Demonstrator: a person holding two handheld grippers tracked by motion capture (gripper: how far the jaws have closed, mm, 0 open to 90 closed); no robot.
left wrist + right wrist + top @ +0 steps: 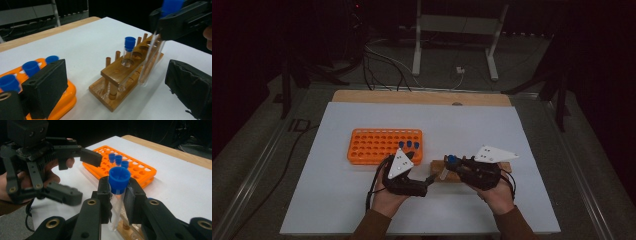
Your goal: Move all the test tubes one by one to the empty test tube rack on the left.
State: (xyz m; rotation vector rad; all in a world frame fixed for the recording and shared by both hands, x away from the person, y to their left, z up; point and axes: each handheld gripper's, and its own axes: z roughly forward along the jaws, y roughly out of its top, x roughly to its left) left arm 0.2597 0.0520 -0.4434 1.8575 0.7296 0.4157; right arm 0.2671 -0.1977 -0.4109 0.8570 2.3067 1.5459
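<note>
On the left of the desk point(337, 210), covered by a white sheet, sits an orange tube rack point(377, 146) with 3 blue-capped tubes point(409, 145) at its near right corner. Just beside it the left gripper point(428, 184) hovers with jaws spread and nothing between them. To the right a wooden tube rack point(125, 75) holds 1 capped tube point(129, 45). The right gripper point(117, 195) pinches a clear blue-capped test tube point(117, 187) just above that wooden rack. Behind the desk, cables point(382, 65) and a white stand point(457, 30) occupy a dark floor.
</note>
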